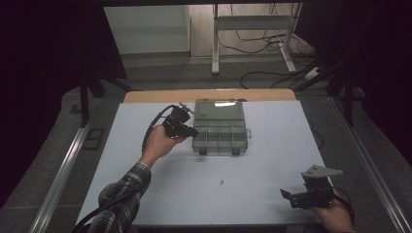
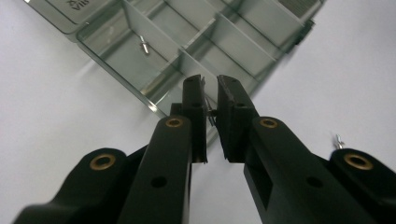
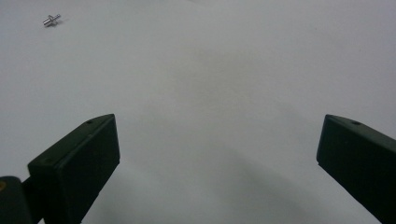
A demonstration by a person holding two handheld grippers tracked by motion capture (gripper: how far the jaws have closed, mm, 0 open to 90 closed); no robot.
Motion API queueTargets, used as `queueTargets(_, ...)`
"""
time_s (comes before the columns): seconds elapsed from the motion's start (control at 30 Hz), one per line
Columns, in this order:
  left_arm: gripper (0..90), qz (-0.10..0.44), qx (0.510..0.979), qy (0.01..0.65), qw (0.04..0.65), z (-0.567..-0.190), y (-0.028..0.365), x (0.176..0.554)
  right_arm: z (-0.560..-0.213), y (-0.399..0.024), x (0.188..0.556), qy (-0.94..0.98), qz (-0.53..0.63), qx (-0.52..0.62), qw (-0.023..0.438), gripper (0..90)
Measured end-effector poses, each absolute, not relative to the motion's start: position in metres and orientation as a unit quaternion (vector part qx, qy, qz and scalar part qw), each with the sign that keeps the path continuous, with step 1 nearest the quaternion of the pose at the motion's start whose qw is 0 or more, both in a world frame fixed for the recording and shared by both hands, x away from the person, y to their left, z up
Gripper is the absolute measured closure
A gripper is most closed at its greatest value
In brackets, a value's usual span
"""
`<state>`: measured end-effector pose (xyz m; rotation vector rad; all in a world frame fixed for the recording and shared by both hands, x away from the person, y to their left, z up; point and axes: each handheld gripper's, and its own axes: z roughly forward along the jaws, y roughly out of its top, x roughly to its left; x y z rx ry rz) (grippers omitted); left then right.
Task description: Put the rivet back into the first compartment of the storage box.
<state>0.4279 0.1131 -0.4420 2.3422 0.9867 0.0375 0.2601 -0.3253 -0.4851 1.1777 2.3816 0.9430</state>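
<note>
One compartment box [image 1: 221, 130], lid open, at counter [image 1: 194, 194] centre; one screw [image 2: 145, 45] lies inside it. Left gripper [image 2: 211, 100] at the box's edge, pinching one small screw [image 2: 211, 112]. One loose screw [image 1: 221, 183] on counter. Right gripper [image 3: 215, 154] spread, empty.

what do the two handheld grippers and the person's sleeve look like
Both grippers are black. The left gripper has flat, blocky jaws on arms set with brass-coloured rivets, and a black cable loops from its back. The right gripper carries a grey three-cornered plate on top. The left forearm wears a dark plaid sleeve.
</note>
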Motion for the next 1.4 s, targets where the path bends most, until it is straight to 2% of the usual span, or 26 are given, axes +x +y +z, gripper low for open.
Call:
queueTargets(0.77, 82.3, 0.054, 0.869, 0.388, 0.303, -0.455, 0.097, 0.461, -0.482, -0.327, 0.258, 0.829, 0.346, 0.409, 0.159, 0.0)
queueTargets(1.4, 81.7, 0.067, 0.872, 0.398, 0.278, -0.480, 0.088, 0.474, -0.477, -0.323, 0.255, 0.832, 0.371, 0.379, 0.164, 0.0)
